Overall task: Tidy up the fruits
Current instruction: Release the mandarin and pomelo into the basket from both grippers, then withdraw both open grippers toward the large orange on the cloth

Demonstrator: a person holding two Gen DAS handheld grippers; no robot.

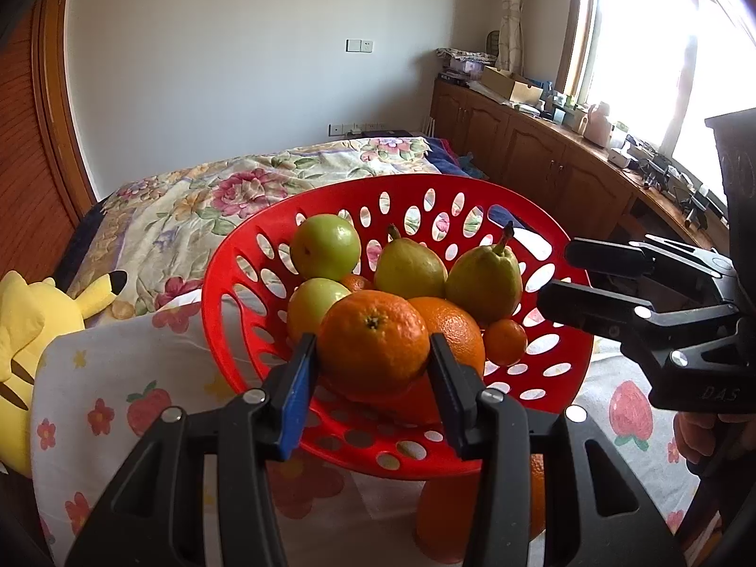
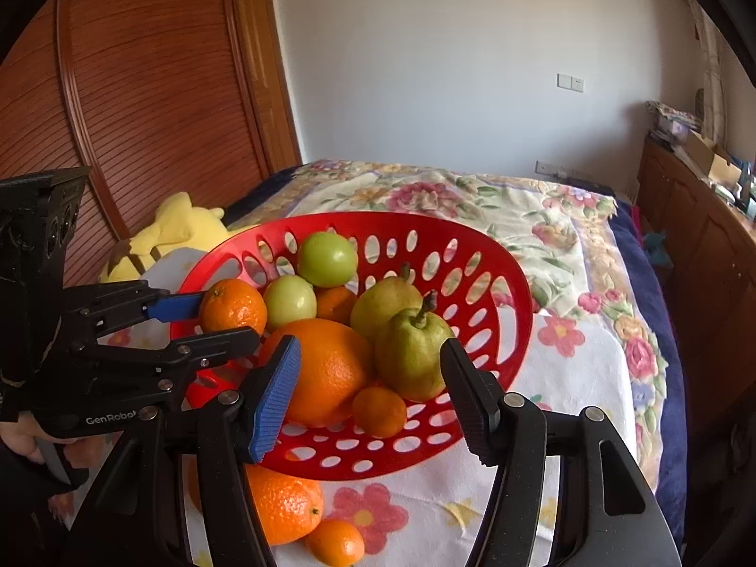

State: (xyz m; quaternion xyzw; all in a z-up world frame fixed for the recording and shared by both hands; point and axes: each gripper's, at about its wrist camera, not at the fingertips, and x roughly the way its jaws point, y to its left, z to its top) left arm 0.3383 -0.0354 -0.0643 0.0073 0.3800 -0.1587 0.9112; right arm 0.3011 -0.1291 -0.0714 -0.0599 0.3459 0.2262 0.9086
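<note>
Right now the left gripper (image 1: 373,359) is clamped on a mandarin (image 1: 374,344), one pad pressed to each side of it, and holds it above the near part of the red basket (image 1: 222,283). Just beyond those fingertips sit a large orange (image 1: 460,335) and two green apples (image 1: 325,246), with two pears (image 1: 484,279) farther off toward the right finger's side. A small tangerine (image 1: 505,342) lies just right of the right finger's tip.

The right gripper (image 2: 371,378) hangs over the basket's near rim with its jaws parted and nothing pressed between them. The large orange shows just inside its blue-padded left finger (image 2: 276,397), a pear (image 2: 411,354) stands nearer its right finger, and the small tangerine lies low between the two. Below the left finger, outside the basket, another orange (image 2: 283,505) and a little tangerine (image 2: 335,543) rest on the flowered cloth (image 2: 567,378). A yellow plush toy (image 2: 165,236) lies far beyond the left finger.
</note>
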